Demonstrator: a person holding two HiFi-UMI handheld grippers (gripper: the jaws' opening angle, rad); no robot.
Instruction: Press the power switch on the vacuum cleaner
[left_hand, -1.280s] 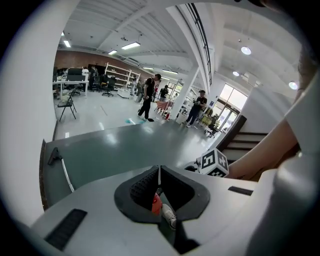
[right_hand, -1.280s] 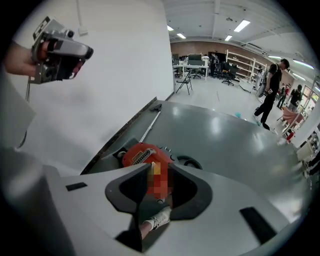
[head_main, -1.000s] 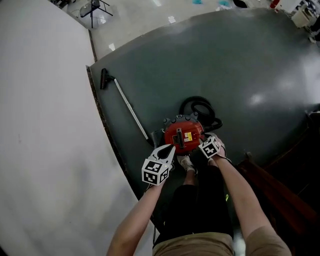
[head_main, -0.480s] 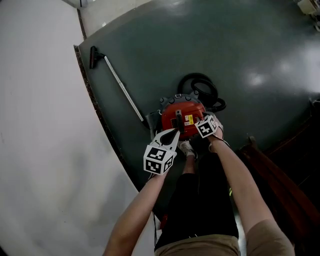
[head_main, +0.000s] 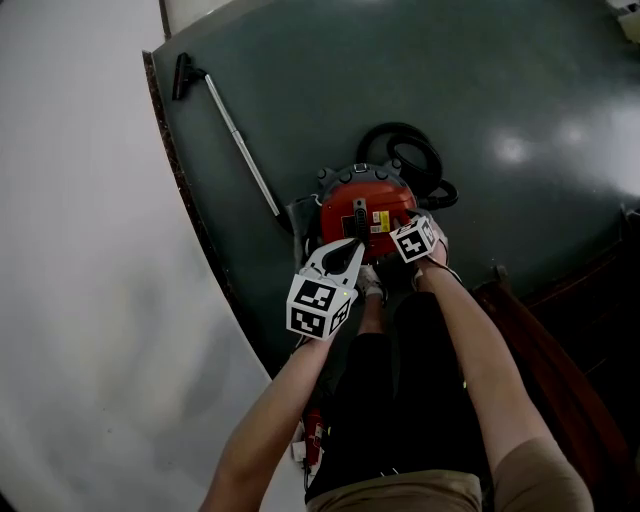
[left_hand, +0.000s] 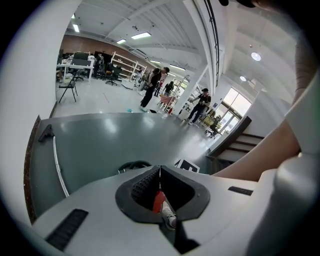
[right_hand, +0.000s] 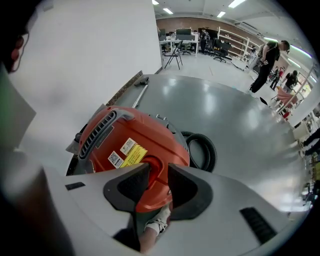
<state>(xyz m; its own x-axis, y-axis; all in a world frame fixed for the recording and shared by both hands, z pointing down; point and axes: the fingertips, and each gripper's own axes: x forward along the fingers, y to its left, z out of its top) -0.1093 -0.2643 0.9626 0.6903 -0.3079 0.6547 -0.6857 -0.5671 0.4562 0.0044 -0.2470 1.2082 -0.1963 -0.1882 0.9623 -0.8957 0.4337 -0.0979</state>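
The red vacuum cleaner (head_main: 358, 205) (right_hand: 130, 135) stands on the dark green floor by my feet. My right gripper (head_main: 395, 228) (right_hand: 158, 169) is at its near right side. Its jaws stand narrowly apart, open, with the round red power switch (right_hand: 156, 172) showing in the gap at the tips; whether they touch it I cannot tell. My left gripper (head_main: 352, 246) (left_hand: 160, 170) hovers at the vacuum's near edge, pointing at the black handle on its top. It is shut, with nothing held.
The black hose (head_main: 405, 160) (right_hand: 202, 150) coils behind the vacuum. Its wand and floor head (head_main: 240, 140) (left_hand: 57, 162) lie at the left along the white wall (head_main: 80, 250). Wooden stairs (head_main: 530, 340) rise at the right. My shoe (head_main: 372, 285) is beside the vacuum.
My head view has shifted, so the vacuum sits higher in the picture. The left gripper has come closer to the vacuum's near edge. The right gripper stays at the vacuum's near right side.
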